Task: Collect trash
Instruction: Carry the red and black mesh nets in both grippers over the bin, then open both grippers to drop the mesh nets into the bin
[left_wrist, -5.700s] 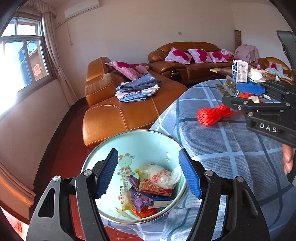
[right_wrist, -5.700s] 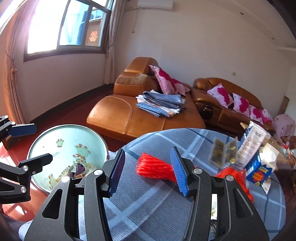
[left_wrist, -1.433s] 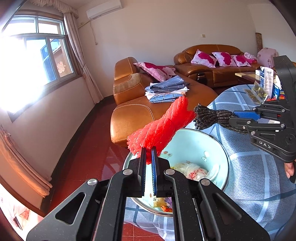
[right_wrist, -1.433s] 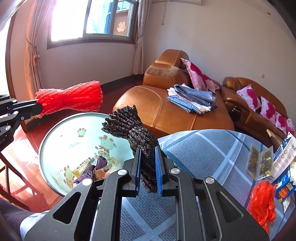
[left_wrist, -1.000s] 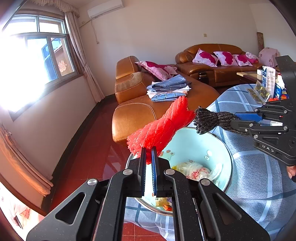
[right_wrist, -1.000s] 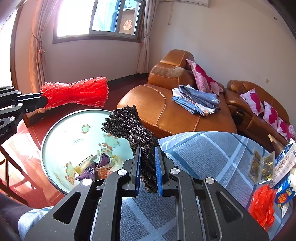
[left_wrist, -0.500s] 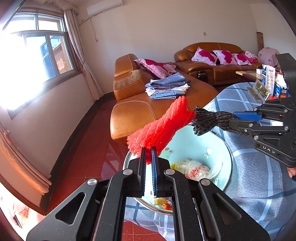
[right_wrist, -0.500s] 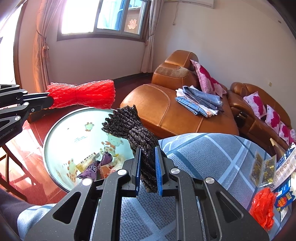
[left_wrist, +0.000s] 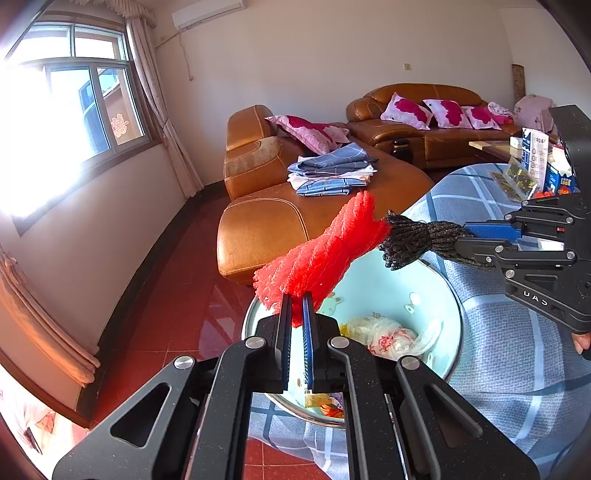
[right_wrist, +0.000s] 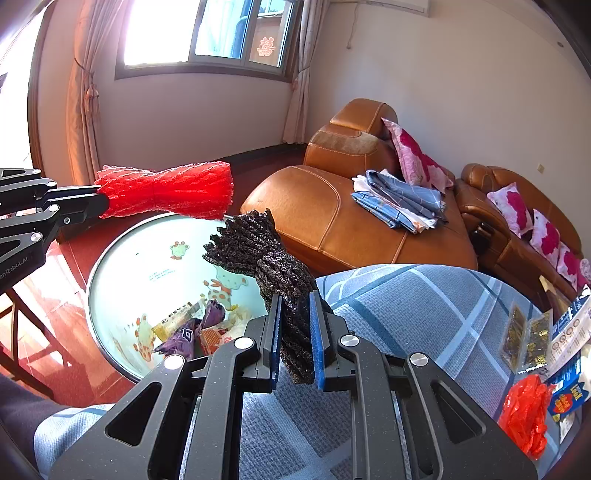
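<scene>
My left gripper (left_wrist: 296, 306) is shut on a bunched red net bag (left_wrist: 325, 254) and holds it above the near rim of a light blue basin (left_wrist: 388, 288). The red net bag also shows in the right wrist view (right_wrist: 173, 192). My right gripper (right_wrist: 294, 314) is shut on a bunched black net bag (right_wrist: 266, 262), also seen in the left wrist view (left_wrist: 417, 240), held above the basin (right_wrist: 147, 266). The two bags' free ends nearly touch. The basin holds wrappers and a white plastic bag (left_wrist: 384, 336).
The basin sits at the edge of a table with a blue-grey checked cloth (right_wrist: 406, 314). A red plastic bag (right_wrist: 524, 417), packets and cartons (right_wrist: 569, 332) lie at the table's far right. A brown leather sofa with folded cloth (left_wrist: 332, 173) stands behind. Red tiled floor lies below.
Both grippers stay shut on their net bags. The two bags have drifted slightly closer together above the basin.
</scene>
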